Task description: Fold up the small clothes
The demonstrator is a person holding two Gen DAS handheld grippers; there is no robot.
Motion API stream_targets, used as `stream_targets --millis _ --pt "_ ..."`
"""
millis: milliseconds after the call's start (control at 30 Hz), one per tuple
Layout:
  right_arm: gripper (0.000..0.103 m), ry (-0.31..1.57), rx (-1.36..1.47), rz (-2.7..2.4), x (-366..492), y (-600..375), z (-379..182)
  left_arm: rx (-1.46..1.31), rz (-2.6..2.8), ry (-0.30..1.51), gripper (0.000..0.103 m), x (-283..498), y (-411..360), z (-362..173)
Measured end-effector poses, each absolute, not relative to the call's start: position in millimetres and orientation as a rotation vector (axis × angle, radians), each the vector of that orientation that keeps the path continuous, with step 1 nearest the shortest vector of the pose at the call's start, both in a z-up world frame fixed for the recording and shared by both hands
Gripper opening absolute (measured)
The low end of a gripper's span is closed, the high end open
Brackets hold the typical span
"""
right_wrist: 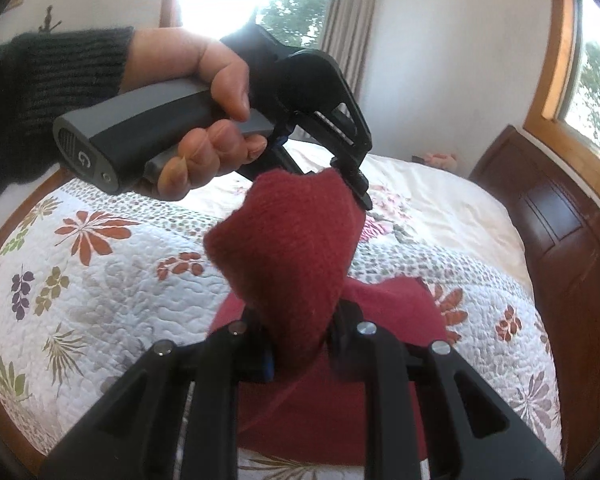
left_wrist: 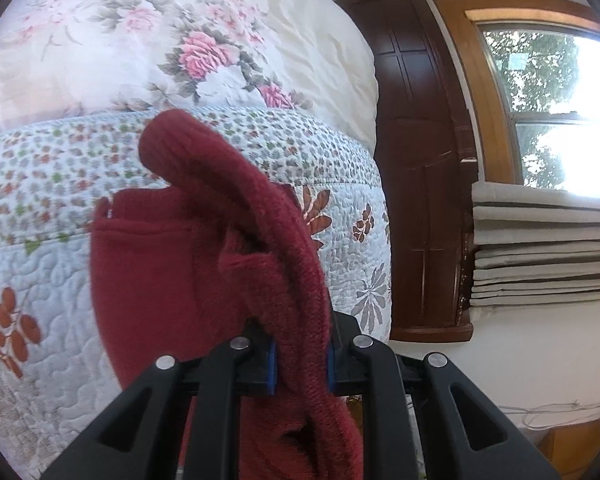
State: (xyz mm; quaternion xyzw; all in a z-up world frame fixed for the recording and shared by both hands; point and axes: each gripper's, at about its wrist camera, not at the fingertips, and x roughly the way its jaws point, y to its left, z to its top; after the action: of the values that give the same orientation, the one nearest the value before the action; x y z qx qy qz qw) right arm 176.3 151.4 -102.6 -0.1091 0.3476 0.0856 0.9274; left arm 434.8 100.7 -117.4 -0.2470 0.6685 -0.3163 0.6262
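Left gripper (left_wrist: pixel 300 364) and right gripper (right_wrist: pixel 300 354) both clamped narrow on red knit garment (right_wrist: pixel 288 248), lifted above quilt (right_wrist: pixel 100 272); handle bears a "G" mark

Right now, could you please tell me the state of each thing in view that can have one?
Red knit garment: partly lifted off the quilt, pinched at two spots.
Left gripper: shut on the garment.
Right gripper: shut on the garment.
Quilt: spread flat on the bed.
Roman blind: gathered in folds.

The red garment (right_wrist: pixel 300 256) hides the left gripper's (right_wrist: pixel 350 178) fingertips, and its lower part is hidden behind the right gripper (right_wrist: pixel 300 360).
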Motion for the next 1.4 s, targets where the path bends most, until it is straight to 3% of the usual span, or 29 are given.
stream_targets --millis 433,833,933,1000,1100,1200,1267,1400 --pt "0.018 0.786 -0.02 0.146 168 51 -139 -0.432 -0.704 1.631 0.017 436 -4 -160" --pt "0.018 0.846 0.262 0.188 162 -12 -185 -0.304 -0.629 1.674 0.018 428 -51 -188" --pt "0.019 0.87 0.381 0.212 163 -29 -200 -0.314 -0.611 1.673 0.025 427 -57 -193" --pt "0.023 0.882 0.46 0.248 161 -39 -212 -0.352 -0.618 1.662 0.044 426 -60 -192" --pt "0.034 0.918 0.575 0.294 158 -54 -231 -0.394 -0.665 1.613 0.057 423 -69 -178" --pt "0.054 0.921 0.717 0.347 155 -75 -244 -0.412 -0.735 1.52 0.072 414 -73 -147" --pt "0.06 0.931 0.84 0.39 157 -89 -252 -0.405 -0.783 1.448 0.074 401 -67 -126" --pt "0.06 0.94 0.812 0.346 158 -109 -242 -0.382 -0.809 1.365 0.076 364 -36 -105"
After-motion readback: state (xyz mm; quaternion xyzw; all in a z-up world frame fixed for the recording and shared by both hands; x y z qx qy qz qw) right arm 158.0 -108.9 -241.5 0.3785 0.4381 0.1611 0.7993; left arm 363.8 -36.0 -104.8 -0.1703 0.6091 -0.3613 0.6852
